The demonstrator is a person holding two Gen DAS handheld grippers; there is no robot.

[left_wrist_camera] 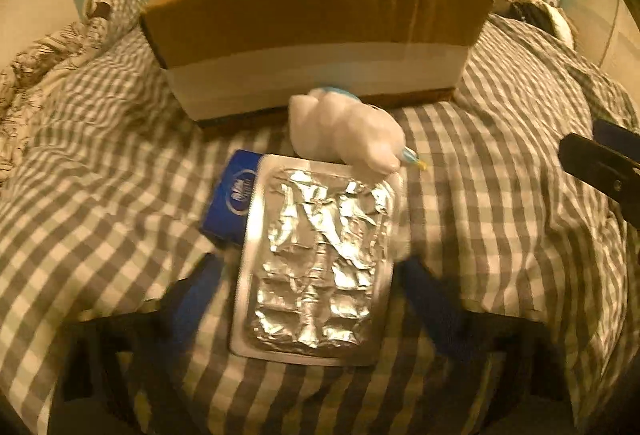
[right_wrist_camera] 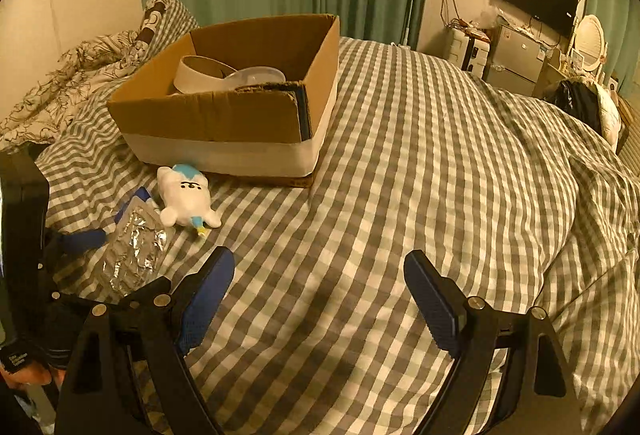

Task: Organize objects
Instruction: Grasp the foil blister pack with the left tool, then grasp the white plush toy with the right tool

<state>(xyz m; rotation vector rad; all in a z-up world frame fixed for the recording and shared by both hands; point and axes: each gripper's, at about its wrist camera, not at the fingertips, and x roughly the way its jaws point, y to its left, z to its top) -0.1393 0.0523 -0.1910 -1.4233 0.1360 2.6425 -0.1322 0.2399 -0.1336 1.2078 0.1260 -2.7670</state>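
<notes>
Left gripper (left_wrist_camera: 310, 299): blue-padded fingers spread wide, one on each side of the blister pack, blurred.
Blister pack (left_wrist_camera: 316, 263): crumpled silver foil facing up, flat on the bedspread, near centre.
Blue packet (left_wrist_camera: 234, 199): partly under the pack's far-left edge.
Plush toy (left_wrist_camera: 346, 131): white, between pack and box.
Cardboard box (left_wrist_camera: 320, 35): open, far centre.
Checked bedspread (left_wrist_camera: 500, 195): grey and white.
Right gripper (left_wrist_camera: 600, 165): dark part at right edge.

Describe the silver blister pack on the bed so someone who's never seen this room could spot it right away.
Find the open cardboard box on the checked bedspread. In front of it lies a white plush toy, and nearer still, between the open left tool's fingers, is the blister pack. It is the only crinkled silver foil rectangle, partly overlapping a small blue packet.
</notes>
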